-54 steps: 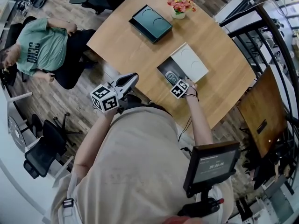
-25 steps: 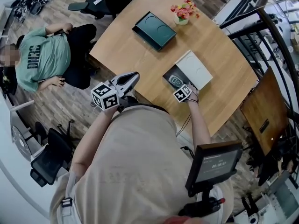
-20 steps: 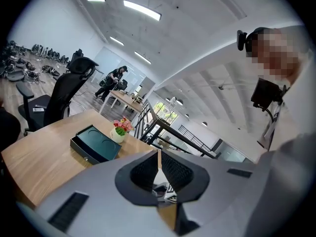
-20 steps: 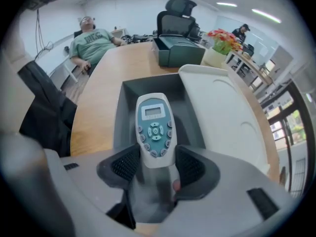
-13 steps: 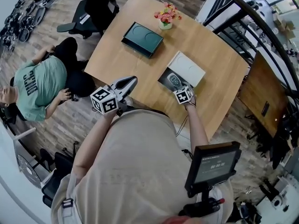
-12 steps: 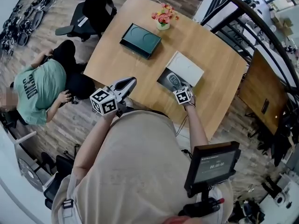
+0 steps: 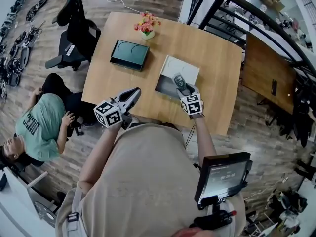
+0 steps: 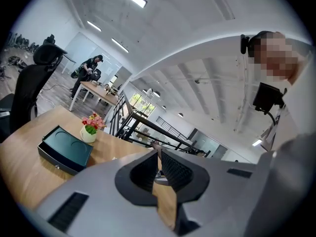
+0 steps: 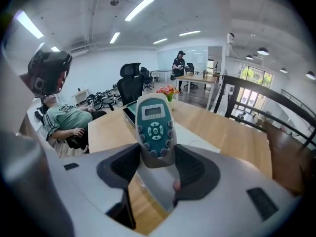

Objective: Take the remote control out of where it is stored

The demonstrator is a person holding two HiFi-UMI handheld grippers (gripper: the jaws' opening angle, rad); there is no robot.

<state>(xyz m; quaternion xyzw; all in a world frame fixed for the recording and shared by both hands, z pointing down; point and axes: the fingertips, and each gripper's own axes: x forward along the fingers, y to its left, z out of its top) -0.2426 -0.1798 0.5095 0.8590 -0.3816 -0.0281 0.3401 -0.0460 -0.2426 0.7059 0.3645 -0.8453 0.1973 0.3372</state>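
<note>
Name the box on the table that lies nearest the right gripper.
The white box, just beyond the right gripper that holds the remote control; the dark green box lies farther left, beside the flower pot.

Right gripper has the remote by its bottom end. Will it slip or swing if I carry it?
Probably stiff: the remote stands out straight from the right gripper without sagging. Its smooth plastic looks somewhat slippery. Pinched only at the lower end, it may pivot if swung fast.
</note>
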